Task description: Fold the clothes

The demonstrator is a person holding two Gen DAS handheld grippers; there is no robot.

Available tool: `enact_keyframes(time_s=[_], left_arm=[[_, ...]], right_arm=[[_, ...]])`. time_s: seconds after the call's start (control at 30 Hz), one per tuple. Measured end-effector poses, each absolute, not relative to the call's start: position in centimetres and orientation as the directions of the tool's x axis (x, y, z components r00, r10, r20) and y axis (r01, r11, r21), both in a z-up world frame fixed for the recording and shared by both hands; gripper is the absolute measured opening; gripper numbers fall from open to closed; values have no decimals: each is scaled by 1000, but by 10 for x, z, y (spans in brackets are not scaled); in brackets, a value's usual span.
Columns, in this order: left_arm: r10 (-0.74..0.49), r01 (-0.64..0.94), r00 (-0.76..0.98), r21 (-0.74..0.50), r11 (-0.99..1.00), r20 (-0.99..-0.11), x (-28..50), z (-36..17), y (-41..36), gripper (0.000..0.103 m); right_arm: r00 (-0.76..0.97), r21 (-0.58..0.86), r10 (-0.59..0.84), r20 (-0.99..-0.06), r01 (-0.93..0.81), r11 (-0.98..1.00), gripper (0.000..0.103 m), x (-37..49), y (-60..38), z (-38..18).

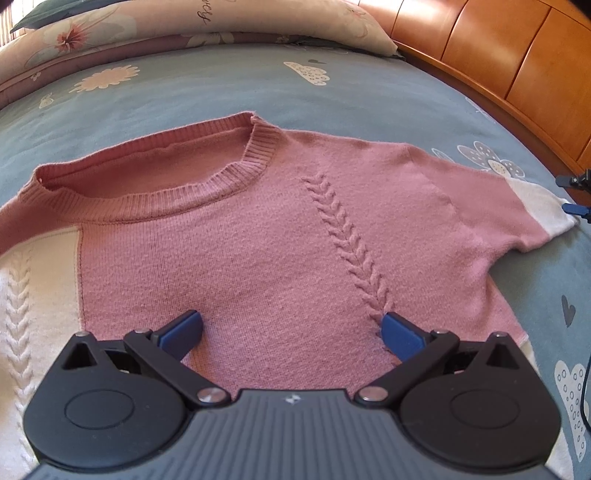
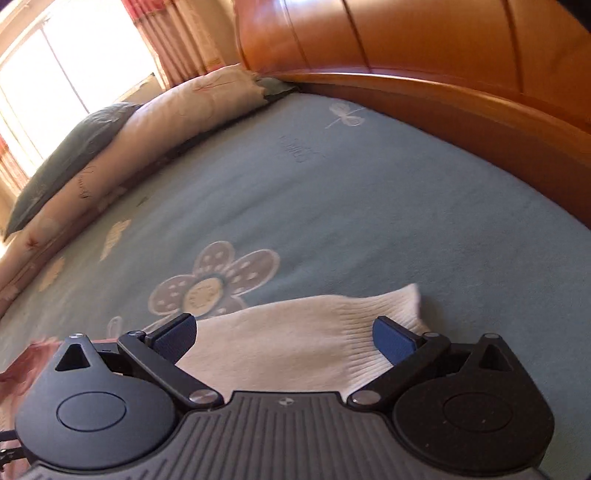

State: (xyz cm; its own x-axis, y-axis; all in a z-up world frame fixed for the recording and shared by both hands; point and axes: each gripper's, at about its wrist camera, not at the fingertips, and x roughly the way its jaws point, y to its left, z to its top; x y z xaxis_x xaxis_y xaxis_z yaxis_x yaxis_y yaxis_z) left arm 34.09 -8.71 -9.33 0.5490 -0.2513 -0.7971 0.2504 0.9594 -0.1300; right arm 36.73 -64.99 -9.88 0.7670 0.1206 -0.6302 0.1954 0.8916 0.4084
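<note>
A pink knit sweater (image 1: 258, 229) with white sleeves and a cable pattern lies flat on the bed, collar toward the pillows. My left gripper (image 1: 291, 328) hangs open over the lower middle of its body, blue pads apart, nothing held. The white cuff (image 2: 306, 332) of the sweater's right sleeve lies on the sheet between the spread fingers of my right gripper (image 2: 284, 332), which is open. In the left wrist view the right gripper (image 1: 574, 195) shows small at that sleeve's end. A white sleeve (image 1: 33, 295) with cable knit lies at the left.
The blue-grey bedsheet (image 1: 221, 88) with flower prints covers the bed. Floral pillows (image 1: 147, 26) lie along the far side, and a wooden headboard (image 2: 443, 74) curves along the right. A bright window (image 2: 55, 55) with curtains stands beyond the pillows.
</note>
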Motion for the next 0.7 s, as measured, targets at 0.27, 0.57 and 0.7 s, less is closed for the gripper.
enact_keyframes(time_s=[0.27, 0.57, 0.7], left_arm=[[-253, 249, 554, -132, 959, -794, 341, -94, -87, 102], [-264, 257, 547, -141, 956, -794, 342, -93, -85, 102], [-258, 255, 548, -135, 957, -796, 341, -94, -86, 102]], right_arm=[[792, 513, 219, -571, 135, 848, 103, 347, -654, -93], [753, 441, 200, -627, 132, 888, 103, 362, -627, -102], [756, 459, 223, -616, 114, 881, 103, 369, -616, -103]])
